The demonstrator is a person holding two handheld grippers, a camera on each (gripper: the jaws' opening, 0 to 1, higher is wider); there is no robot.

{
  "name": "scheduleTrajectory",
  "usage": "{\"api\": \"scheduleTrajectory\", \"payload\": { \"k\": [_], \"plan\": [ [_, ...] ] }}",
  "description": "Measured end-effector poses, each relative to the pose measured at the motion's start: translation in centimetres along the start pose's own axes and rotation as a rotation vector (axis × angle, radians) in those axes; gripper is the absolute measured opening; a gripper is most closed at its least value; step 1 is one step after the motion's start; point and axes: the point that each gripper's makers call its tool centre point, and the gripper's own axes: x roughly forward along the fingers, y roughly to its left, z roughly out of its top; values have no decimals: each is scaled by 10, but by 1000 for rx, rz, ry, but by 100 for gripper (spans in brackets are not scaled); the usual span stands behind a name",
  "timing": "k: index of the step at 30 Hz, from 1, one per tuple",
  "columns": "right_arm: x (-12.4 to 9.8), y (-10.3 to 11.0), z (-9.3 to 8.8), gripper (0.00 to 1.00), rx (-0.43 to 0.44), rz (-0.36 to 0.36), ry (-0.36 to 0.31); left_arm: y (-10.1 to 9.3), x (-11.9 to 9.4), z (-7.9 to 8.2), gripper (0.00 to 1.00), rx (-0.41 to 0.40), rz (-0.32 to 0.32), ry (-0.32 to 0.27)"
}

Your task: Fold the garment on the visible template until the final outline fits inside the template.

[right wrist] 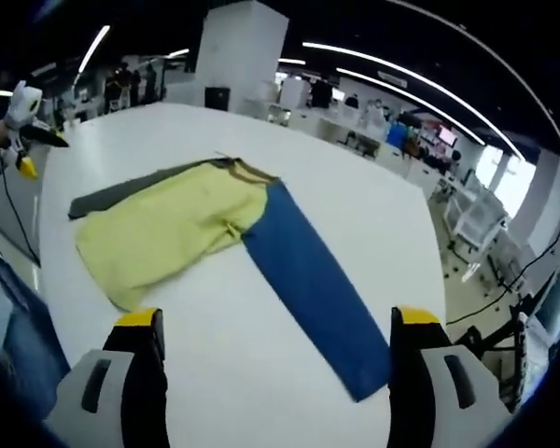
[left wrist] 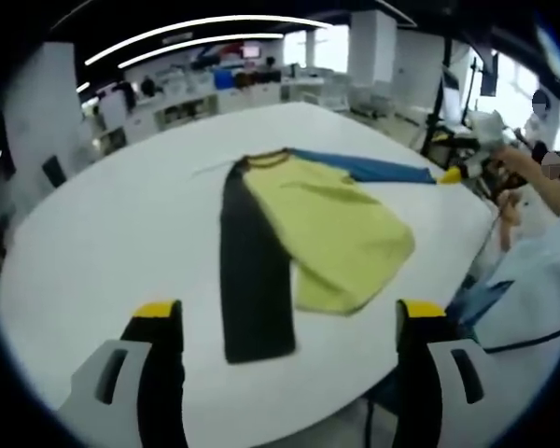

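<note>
Yellow garment [left wrist: 331, 238] lies flat, dark and blue sleeves spread.

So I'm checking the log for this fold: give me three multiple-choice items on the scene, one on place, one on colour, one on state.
1. Where does the garment lie?
A. on the white table
B. on the floor
C. over a chair

2. Which colours are its two sleeves?
A. red and green
B. black and blue
C. both yellow

3. The left claw and right claw are:
A. shut on a sleeve
B. shut, holding nothing
C. open, holding nothing

Answers: A, the shirt is spread flat on the tabletop; B, one sleeve of each colour; C, jaws stand wide apart, off the cloth.
</note>
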Motion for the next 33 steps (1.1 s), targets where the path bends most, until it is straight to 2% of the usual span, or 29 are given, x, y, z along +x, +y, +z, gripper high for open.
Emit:
{"api": "scheduleTrajectory", "payload": {
  "k": [5,10,15,20,24,33],
  "plan": [
    [0,10,1,100,49,4,-20,1,2,-3,91,-5,-2,7],
    [-5,20,2,100,42,4,-25,-2,3,-4,90,-3,-13,10],
    [-14,32,12,100,67,21,-62,-1,3,-8,90,-11,-11,15],
    [-19,44,17,100,45,28,-70,1,2,-11,89,-18,-6,20],
    [-17,53,16,100,86,43,-81,1,3,-11,88,-22,-4,22],
    [-23,58,22,100,82,44,-94,4,8,-15,86,-46,-3,23]
  ]
}}
